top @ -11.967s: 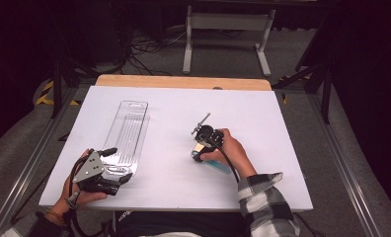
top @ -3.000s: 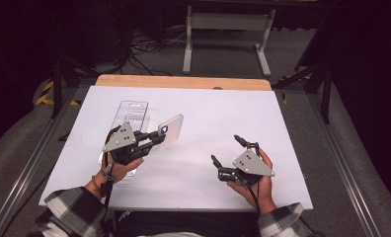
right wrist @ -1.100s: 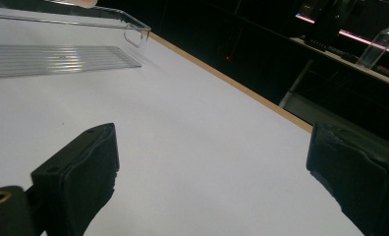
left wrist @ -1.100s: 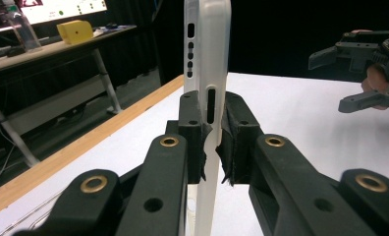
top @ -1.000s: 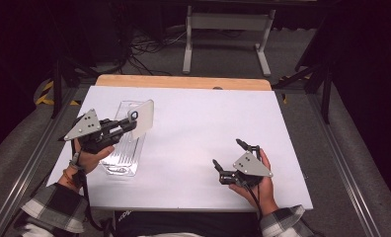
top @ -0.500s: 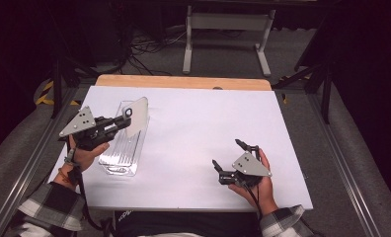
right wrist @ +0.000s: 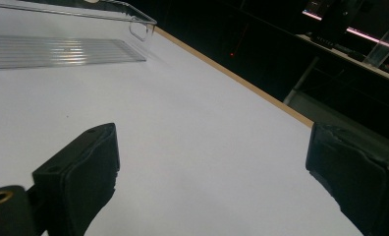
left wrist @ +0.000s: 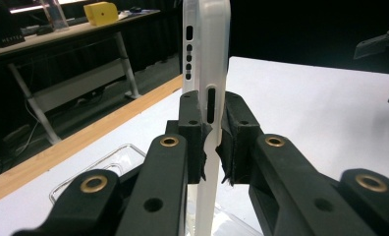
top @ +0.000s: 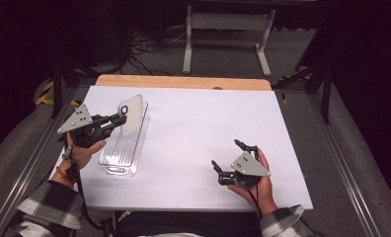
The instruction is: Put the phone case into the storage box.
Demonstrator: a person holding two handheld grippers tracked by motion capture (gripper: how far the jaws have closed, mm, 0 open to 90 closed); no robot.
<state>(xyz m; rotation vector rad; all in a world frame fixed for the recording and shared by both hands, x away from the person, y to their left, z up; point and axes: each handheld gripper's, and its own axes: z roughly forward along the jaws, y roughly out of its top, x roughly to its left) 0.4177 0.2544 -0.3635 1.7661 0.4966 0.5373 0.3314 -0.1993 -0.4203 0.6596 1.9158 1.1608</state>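
Observation:
My left gripper [top: 120, 115] is shut on a translucent white phone case [top: 132, 114] and holds it in the air above the far end of a clear ribbed plastic tray [top: 122, 148] at the table's left. In the left gripper view the phone case [left wrist: 206, 64] stands on edge, pinched between the gripper [left wrist: 211, 142], with its cut-outs facing me. My right gripper [top: 228, 160] rests low over the table at the front right, open, with nothing between its pads [right wrist: 92, 167]. The tray [right wrist: 60, 49] lies far off in the right gripper view.
A white sheet [top: 203, 133] covers the table, with a wooden edge [top: 183, 82] at the far side. Beyond it stand a metal stand [top: 225, 34] and cables on a dark floor. A dark strip runs along each side of the table.
My left gripper has carried the phone case from the table's middle to the left and back, above the tray. The right gripper has stayed in place, open.

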